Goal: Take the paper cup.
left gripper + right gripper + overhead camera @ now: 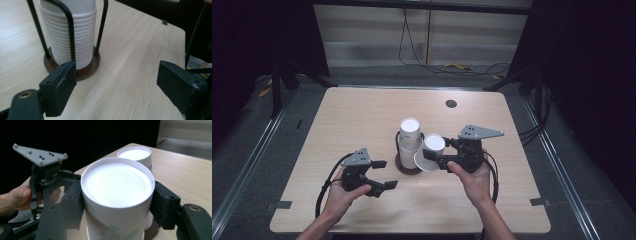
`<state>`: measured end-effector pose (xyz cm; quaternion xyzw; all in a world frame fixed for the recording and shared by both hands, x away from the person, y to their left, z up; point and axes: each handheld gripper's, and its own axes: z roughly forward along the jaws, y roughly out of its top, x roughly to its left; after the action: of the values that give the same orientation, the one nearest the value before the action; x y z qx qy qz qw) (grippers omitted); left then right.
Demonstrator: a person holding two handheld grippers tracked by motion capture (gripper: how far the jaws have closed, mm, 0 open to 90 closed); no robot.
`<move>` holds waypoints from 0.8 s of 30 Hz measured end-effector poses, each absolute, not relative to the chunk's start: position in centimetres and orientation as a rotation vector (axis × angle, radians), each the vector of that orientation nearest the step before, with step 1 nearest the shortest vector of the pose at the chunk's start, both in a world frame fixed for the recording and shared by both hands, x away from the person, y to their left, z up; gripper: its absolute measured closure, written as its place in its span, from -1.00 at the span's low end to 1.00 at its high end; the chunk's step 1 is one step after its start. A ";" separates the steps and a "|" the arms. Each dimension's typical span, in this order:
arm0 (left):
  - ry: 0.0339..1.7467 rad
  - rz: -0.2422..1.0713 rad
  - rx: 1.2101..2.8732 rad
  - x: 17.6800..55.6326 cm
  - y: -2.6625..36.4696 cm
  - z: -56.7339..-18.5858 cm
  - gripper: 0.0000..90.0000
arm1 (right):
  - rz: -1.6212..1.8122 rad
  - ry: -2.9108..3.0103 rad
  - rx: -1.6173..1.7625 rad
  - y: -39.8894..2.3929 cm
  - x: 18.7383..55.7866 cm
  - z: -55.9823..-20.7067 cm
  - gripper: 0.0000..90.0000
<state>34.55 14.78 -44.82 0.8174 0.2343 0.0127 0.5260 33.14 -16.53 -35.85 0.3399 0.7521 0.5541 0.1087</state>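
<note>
Between your right tongs [117, 202] sits a paper cup [117, 195], bottom end up, and both black jaws are pressed flat against its sides, so that's a solid grip. From the high view you're holding it tilted, just right of the cup stack [410, 135] and pretty much touching it. That stack is upside-down white cups nested in a black wire holder [70, 37] on a round dark brown base [87, 70], parked mid-surface. Your left tongs [382, 175] are spread wide with nothing between them, hovering over bare wood on the near left side of the holder; the left gripper view has the ribbed stack right past the left jaw. Your left hand [343, 192] comes in from the near edge of the light wooden surface [362, 115]. A small dark round hole [451, 103] sits towards the far edge.
</note>
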 end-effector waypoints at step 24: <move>0.469 0.049 1.899 34.5 12.0 -44.0 -0.64 | 1.656 2.278 1.020 -15.4 33.0 -38.8 -0.21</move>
<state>34.47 12.04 -43.98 0.8051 0.1988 0.0210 0.5584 33.01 -15.37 -38.76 0.3396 0.7585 0.5513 0.0733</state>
